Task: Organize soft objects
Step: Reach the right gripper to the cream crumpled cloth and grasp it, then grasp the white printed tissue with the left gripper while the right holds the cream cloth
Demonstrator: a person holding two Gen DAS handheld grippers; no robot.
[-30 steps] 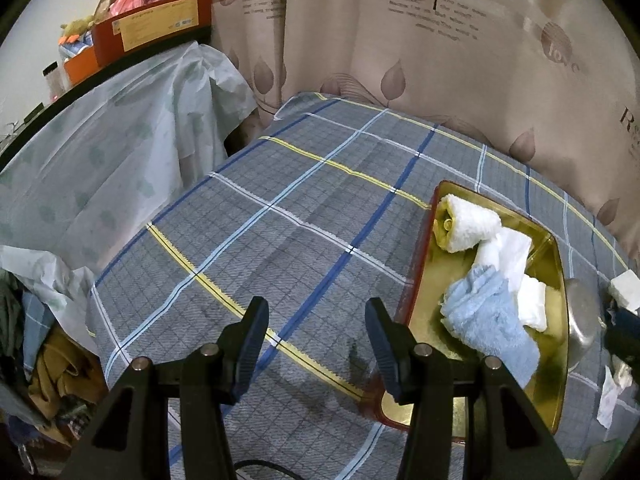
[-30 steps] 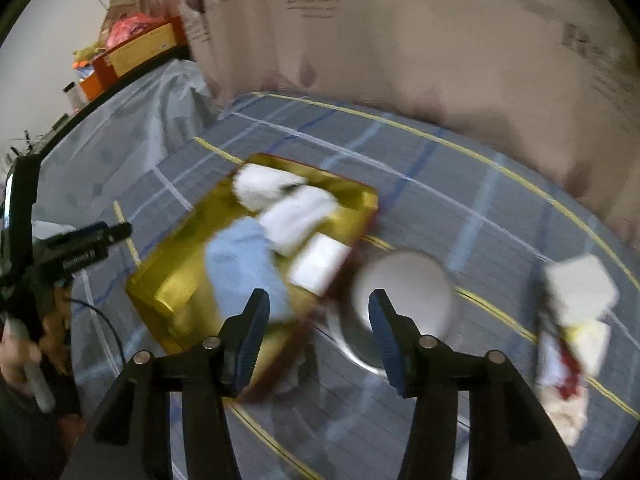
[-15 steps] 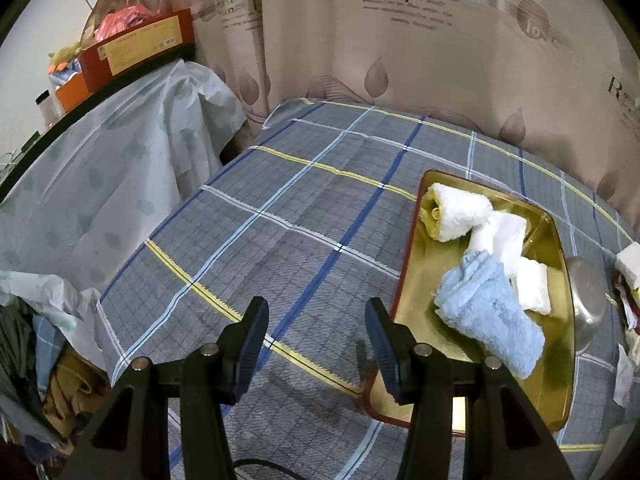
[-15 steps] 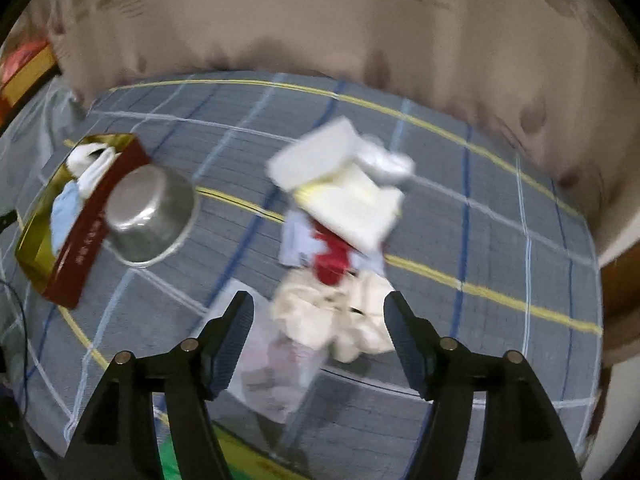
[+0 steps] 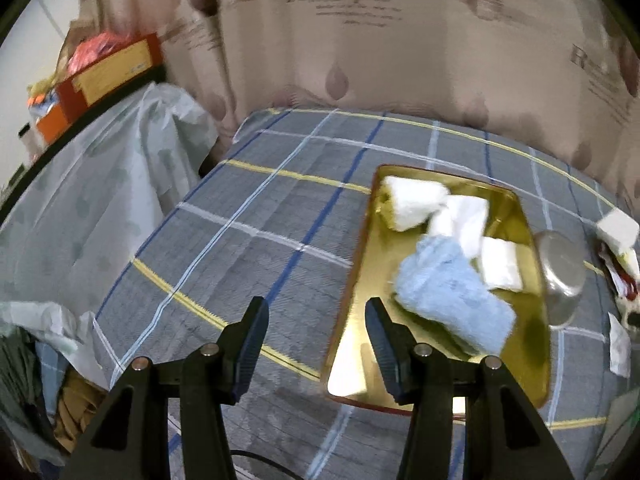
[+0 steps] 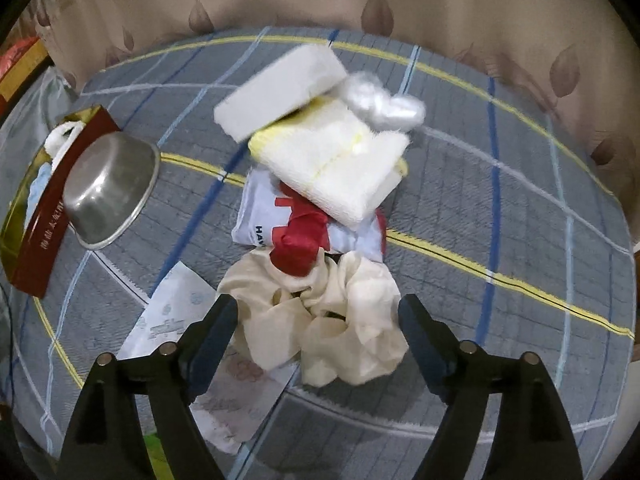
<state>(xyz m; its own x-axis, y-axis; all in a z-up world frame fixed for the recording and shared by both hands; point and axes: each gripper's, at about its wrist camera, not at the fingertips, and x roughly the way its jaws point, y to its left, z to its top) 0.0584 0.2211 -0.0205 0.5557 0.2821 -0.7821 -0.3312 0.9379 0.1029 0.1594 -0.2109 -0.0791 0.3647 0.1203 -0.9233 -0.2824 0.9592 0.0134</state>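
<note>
A gold tray (image 5: 528,364) on the plaid tablecloth holds a rolled white towel (image 5: 412,202), folded white cloths (image 5: 500,266) and a light blue towel (image 5: 452,300). My left gripper (image 5: 316,316) hangs open and empty over the tray's near left edge. In the right wrist view a pile lies under my right gripper (image 6: 318,316): a cream scrunchie (image 6: 340,320), a red item (image 6: 298,246) on a white packet, a white-and-yellow towel (image 6: 340,164), a white sponge block (image 6: 280,90) and a cotton wad (image 6: 384,104). Its jaws are opening, spanning the scrunchie without pressing it.
An upturned steel bowl (image 6: 108,192) lies between the tray's red side (image 6: 36,248) and the pile. A printed paper sheet (image 6: 184,344) lies by the scrunchie. A plastic-covered shelf (image 5: 92,184) with boxes stands left of the table; a curtain hangs behind.
My right gripper swung from over the tray and bowl to above the pile, dropped closer, and its jaws spread wider. The left gripper drifted a little toward the tray, still open.
</note>
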